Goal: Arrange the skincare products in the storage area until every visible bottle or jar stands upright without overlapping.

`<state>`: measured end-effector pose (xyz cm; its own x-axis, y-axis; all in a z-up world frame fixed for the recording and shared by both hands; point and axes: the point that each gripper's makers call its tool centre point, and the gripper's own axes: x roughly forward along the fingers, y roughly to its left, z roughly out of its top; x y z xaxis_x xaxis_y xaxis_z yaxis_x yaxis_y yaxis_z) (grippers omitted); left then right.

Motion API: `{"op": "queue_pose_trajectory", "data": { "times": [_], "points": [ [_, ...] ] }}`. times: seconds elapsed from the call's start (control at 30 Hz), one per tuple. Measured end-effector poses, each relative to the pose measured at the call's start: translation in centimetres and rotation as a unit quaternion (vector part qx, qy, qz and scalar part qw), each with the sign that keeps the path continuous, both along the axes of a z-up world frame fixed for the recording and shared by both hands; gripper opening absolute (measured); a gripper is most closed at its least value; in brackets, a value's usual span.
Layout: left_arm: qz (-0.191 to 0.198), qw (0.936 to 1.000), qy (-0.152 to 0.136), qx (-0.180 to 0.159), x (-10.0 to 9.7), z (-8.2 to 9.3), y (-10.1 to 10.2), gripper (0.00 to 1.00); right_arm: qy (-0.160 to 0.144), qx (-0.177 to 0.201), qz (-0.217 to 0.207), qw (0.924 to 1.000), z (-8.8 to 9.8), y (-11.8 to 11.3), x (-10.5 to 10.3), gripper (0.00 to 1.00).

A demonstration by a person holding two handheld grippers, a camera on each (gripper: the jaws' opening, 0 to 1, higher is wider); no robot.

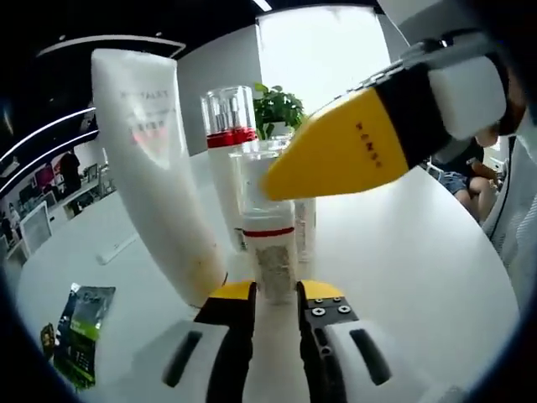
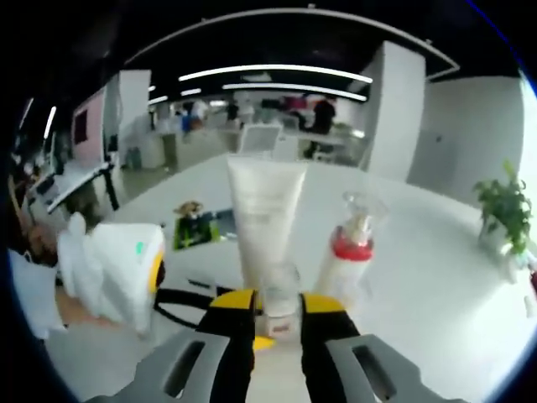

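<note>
Clearly risky: small clear bottle [image 1: 270, 252] with red band upright on the white bench [image 1: 419, 243], between the tips of both grippers. Left gripper [image 1: 275, 295] narrowly open, just at the bottle base, grip not certain. Right gripper [image 2: 277, 304] closed around the same bottle. Could knock over the white tube [image 1: 151, 168] and the red-collared pump bottle [image 1: 228, 143] standing very near, by any sideways pull or twist.
</note>
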<state>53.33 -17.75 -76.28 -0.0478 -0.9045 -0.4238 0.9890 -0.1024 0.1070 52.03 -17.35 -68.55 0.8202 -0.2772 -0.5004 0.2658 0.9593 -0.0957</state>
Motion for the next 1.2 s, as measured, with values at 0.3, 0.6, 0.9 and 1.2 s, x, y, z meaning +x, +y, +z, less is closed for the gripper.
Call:
{"op": "queue_pose_trajectory", "data": {
  "times": [0.3,0.6,0.9,1.2],
  "points": [
    [0.0,1.0,-0.005,0.002,-0.1,0.0,0.2,0.21,0.003,0.0,0.003,1.0,-0.5,0.4,-0.6,0.08],
    [0.004,1.0,-0.007,0.006,-0.1,0.0,0.6,0.2,-0.001,-0.007,0.011,0.9999,-0.3,0.4,-0.4,0.1],
    [0.005,0.9999,-0.007,0.008,0.3,-0.2,0.6,0.2,-0.01,-0.033,0.02,0.9992,0.4,-0.4,1.3,0.17],
    [0.003,0.9999,-0.006,0.011,0.4,-0.6,0.4,0.19,-0.009,-0.03,0.017,0.9994,0.0,-0.7,1.5,0.13]
  ]
}}
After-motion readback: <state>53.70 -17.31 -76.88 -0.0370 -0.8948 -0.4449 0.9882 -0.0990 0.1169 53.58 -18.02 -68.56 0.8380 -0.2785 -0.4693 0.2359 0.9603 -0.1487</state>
